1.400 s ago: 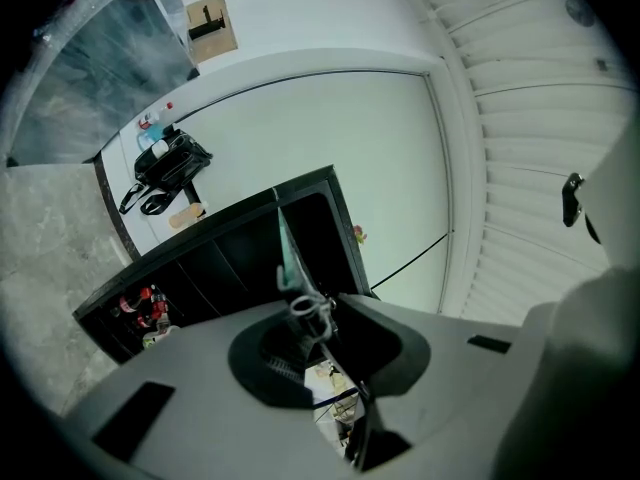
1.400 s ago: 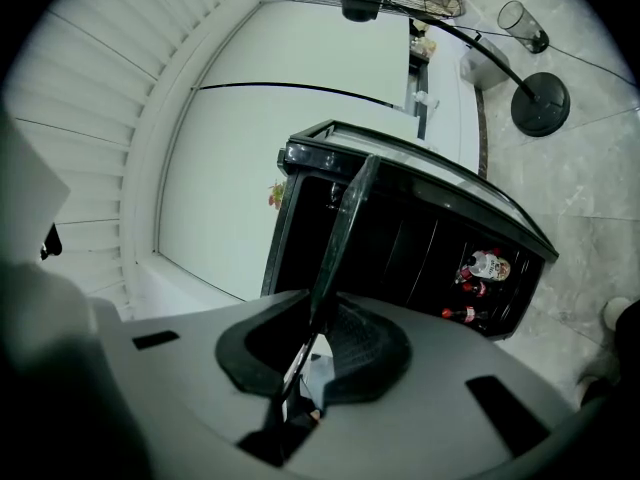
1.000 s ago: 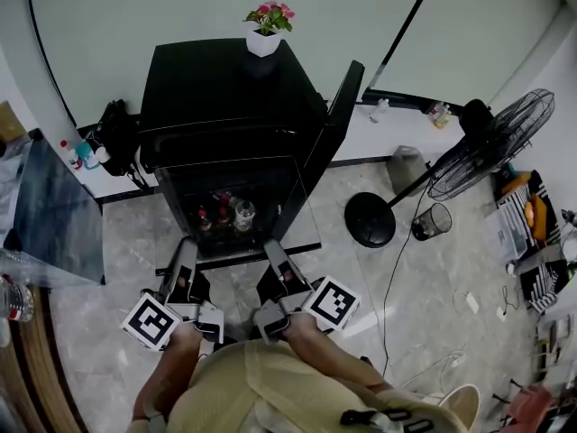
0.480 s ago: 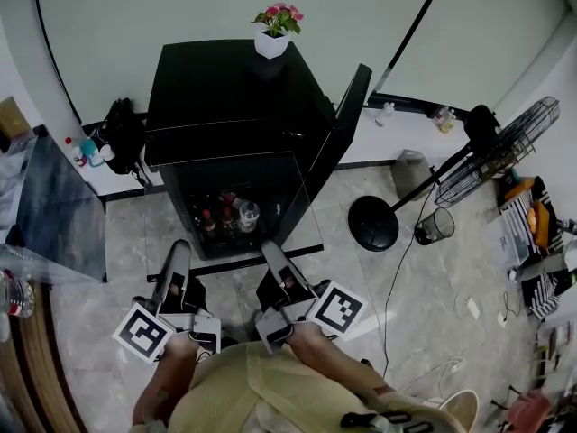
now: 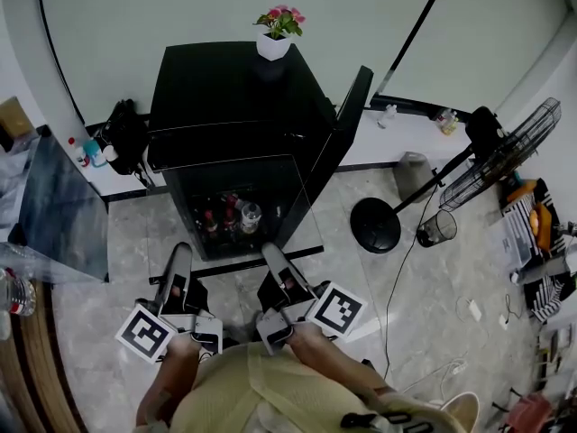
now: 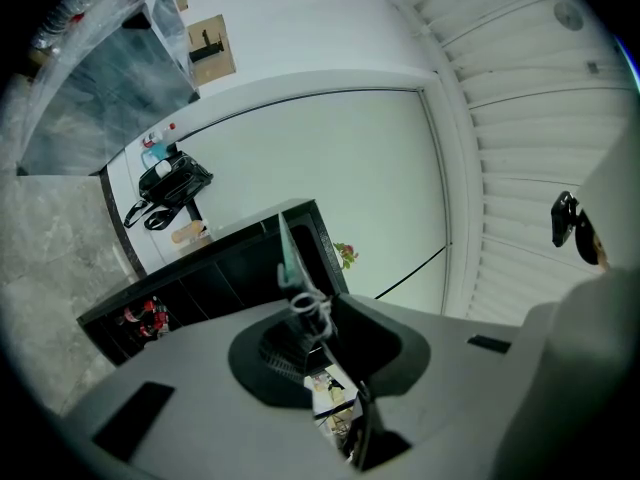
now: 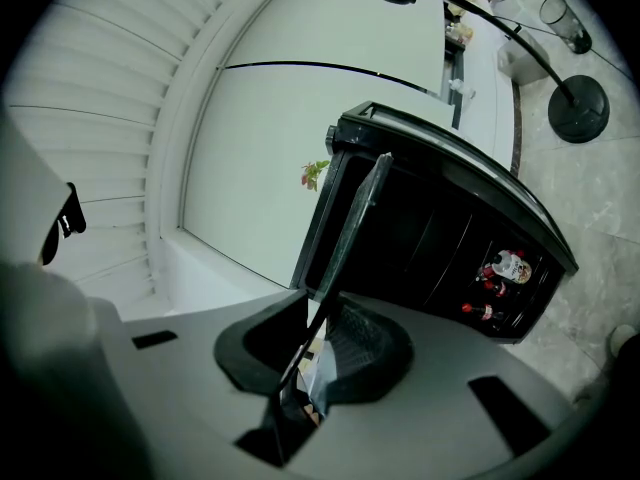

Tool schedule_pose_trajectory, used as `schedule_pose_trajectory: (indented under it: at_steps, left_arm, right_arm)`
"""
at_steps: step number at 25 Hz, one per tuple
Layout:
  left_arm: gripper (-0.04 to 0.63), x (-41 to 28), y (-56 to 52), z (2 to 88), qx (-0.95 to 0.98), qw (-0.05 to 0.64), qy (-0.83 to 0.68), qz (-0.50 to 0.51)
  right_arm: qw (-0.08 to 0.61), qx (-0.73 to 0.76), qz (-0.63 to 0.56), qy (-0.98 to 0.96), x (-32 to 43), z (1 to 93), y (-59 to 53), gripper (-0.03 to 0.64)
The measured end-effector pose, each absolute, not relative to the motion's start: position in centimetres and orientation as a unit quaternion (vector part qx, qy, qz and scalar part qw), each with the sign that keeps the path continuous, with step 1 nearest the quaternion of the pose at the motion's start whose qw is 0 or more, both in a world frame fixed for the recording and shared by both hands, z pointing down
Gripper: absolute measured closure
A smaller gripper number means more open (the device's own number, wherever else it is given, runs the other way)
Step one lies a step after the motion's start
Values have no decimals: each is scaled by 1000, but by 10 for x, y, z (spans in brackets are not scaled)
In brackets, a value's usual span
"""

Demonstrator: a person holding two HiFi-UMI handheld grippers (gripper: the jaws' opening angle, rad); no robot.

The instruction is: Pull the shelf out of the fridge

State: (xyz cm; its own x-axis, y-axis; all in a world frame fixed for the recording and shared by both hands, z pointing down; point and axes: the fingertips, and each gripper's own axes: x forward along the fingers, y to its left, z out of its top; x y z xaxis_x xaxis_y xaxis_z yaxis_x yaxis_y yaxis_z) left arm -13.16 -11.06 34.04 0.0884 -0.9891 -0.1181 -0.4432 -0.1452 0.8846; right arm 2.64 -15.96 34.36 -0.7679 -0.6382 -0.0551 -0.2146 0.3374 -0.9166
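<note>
Nearest, at 6 o'clock in the head view, the left tool and the right tool are each clamped on the front edge of the glass shelf. The shelf stretches toward 12 o'clock to the open black fridge, which has bottles inside and a flower pot on top.

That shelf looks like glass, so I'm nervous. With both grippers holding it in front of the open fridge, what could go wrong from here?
1. The left gripper and right gripper pinch the glass shelf only along its near edge, so the far end might sag and the pane could slip out.
2. The open fridge door stands close to the shelf's right side; a swing that way could knock the glass.
</note>
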Motion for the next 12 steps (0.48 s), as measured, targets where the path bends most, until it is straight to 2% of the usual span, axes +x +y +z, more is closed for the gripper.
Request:
schedule_pose_trajectory:
  at_steps: [12]
  left_arm:
    - [523, -124, -110, 345, 648, 356, -549, -391]
  right_arm:
    - [208, -271, -512, 788, 34, 349, -158, 549]
